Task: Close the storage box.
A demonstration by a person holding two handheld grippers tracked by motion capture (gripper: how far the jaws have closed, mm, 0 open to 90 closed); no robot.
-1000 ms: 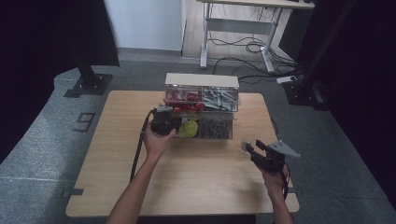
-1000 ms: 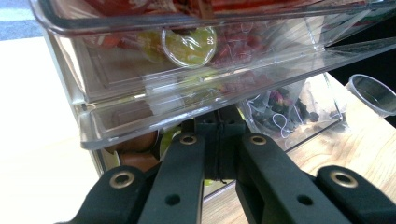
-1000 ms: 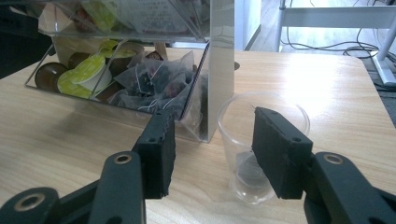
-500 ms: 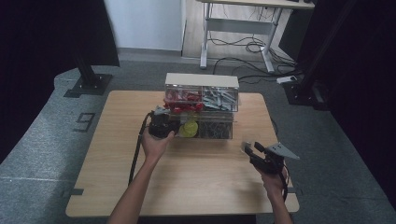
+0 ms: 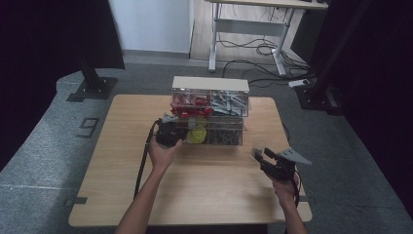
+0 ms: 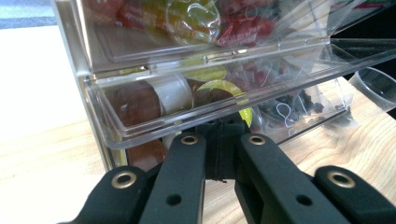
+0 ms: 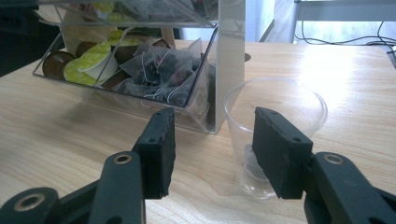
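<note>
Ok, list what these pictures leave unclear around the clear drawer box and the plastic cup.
- Left gripper, left gripper view: its closed black jaws cover whatever part of the lower drawer they pinch.
- Plastic cup, right gripper view: the right gripper pad covers part of the dark thing at its bottom.
- Upper drawer, left gripper view: cut off by the top edge.
- Drawer box, high view: contents too small to identify.

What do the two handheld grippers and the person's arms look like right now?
Both are black. The left gripper has flat, tapering fingers with brass-ringed holes, and a black cable trails from it along a bare forearm. The right gripper has the same brass-ringed arms ending in blocky, ridged black pads; in the high view it carries a grey three-cornered plate. No sleeves are visible.
</note>
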